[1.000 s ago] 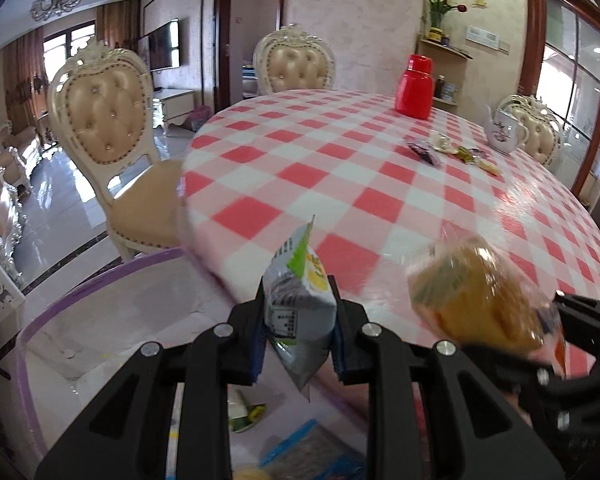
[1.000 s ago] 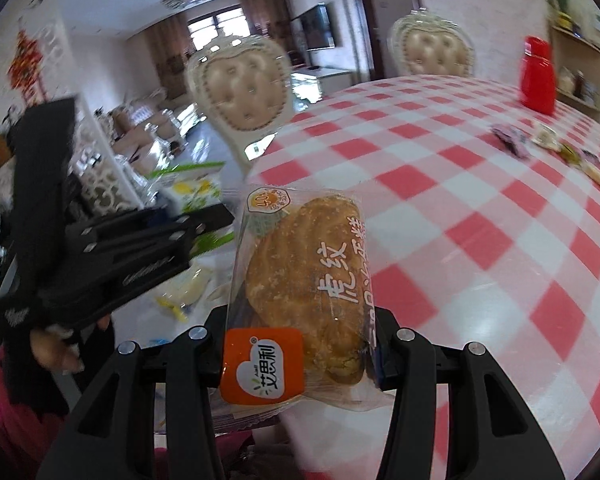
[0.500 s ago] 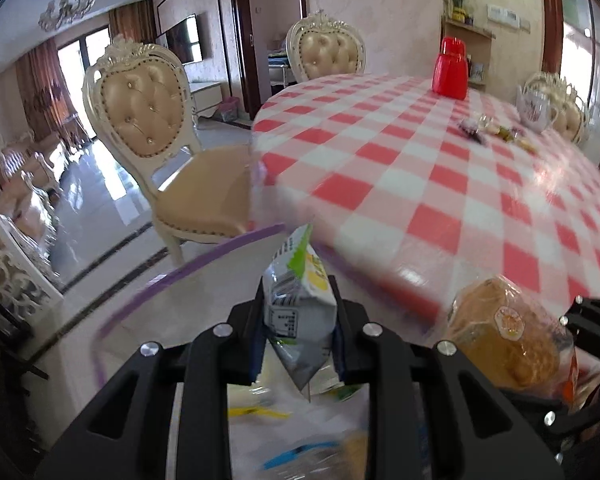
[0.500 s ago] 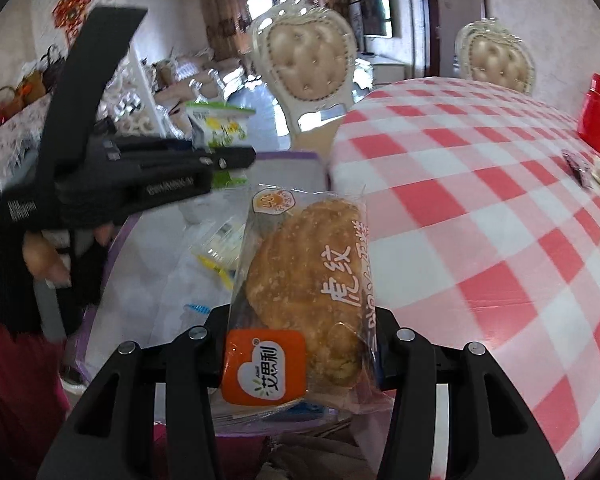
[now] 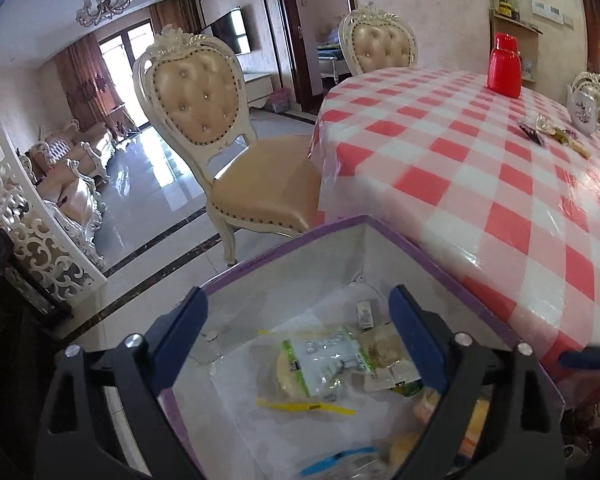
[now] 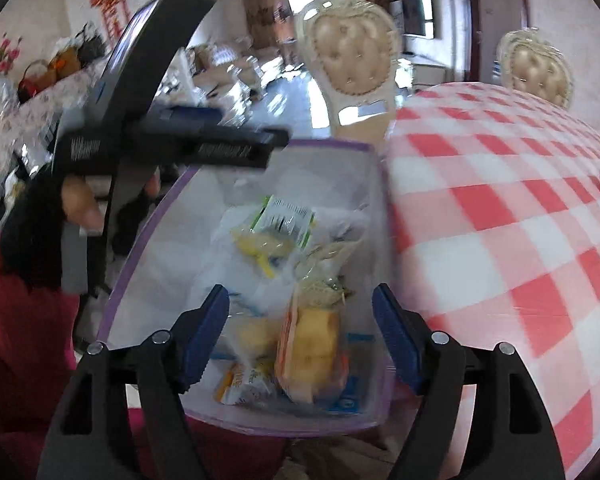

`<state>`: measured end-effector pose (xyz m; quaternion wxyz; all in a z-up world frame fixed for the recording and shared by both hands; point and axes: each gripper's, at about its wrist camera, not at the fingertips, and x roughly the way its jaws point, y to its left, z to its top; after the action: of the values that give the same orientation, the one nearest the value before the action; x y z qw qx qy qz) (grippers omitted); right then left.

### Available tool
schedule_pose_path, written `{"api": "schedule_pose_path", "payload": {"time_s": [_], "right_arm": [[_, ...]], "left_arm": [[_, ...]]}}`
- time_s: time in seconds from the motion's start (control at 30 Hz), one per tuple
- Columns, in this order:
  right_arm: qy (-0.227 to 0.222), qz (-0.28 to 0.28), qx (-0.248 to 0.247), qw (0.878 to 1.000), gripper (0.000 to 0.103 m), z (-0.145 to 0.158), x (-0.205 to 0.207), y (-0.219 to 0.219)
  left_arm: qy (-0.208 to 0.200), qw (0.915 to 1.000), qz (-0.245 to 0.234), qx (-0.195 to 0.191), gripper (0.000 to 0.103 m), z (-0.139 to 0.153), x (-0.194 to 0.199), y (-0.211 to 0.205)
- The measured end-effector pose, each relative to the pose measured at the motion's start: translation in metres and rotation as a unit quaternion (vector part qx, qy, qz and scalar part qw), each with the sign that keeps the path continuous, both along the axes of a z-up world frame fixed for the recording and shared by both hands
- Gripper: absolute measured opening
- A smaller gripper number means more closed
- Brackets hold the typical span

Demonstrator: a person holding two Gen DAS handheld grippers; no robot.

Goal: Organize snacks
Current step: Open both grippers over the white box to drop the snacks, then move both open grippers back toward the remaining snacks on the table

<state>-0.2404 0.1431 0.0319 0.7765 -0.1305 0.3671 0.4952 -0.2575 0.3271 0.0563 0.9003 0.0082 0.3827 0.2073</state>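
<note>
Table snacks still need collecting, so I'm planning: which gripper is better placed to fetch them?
Probably right: it hangs over the bin on the table side. Both are opening, empty; the snacks lie far across.

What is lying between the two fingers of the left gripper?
Nothing is held; left wrist view shows the left gripper opening over the purple-rimmed bin, snack packets below.

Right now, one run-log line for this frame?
step: drop into bin | left gripper: jaws opening, empty | right gripper: jaws opening, empty | purple-rimmed bin: green-white snack packet and bread pack inside
</note>
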Motion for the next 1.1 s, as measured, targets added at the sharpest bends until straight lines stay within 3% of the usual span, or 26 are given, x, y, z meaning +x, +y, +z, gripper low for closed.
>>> {"api": "schedule_pose_path", "payload": {"time_s": [0.23,0.3,0.43,0.57,0.67,0.73,0.87,1.0,1.1], "right_arm": [[0.013,-0.108,0.052,0.993,0.08,0.013,0.048,-0.058],[0.001,-0.147,0.071,0.987,0.089,0.016,0.059,-0.081],[0.001,-0.169,0.079,0.982,0.088,0.015,0.074,-0.103],[-0.012,-0.217,0.07,0.974,0.088,0.018,0.098,-0.137],[-0.007,-0.277,0.066,0.959,0.088,0.016,0.126,-0.178],[0.003,-0.314,0.067,0.947,0.088,0.014,0.146,-0.205],[0.011,-0.387,0.053,0.92,0.088,0.009,0.19,-0.262],[0.008,-0.441,0.052,0.896,0.088,0.007,0.225,-0.311],[0.003,-0.464,0.043,0.885,0.088,0.004,0.256,-0.337]], "left_arm": [[0.019,0.9988,-0.045,0.0,0.095,-0.007,0.029,-0.043],[0.016,0.9977,-0.064,-0.018,0.095,-0.005,0.04,-0.059],[0.006,0.9929,-0.099,-0.066,0.095,0.003,0.07,-0.091],[-0.016,0.9902,-0.103,-0.093,0.099,0.013,0.132,-0.131],[-0.029,0.9867,-0.108,-0.119,0.099,0.014,0.179,-0.161],[-0.037,0.9811,-0.104,-0.159,0.1,0.01,0.221,-0.182],[-0.028,0.9781,-0.094,-0.184,0.1,0.002,0.298,-0.226],[-0.041,0.9742,-0.07,-0.211,0.1,-0.014,0.338,-0.254],[-0.049,0.9707,-0.037,-0.233,0.1,-0.029,0.361,-0.264]]}}
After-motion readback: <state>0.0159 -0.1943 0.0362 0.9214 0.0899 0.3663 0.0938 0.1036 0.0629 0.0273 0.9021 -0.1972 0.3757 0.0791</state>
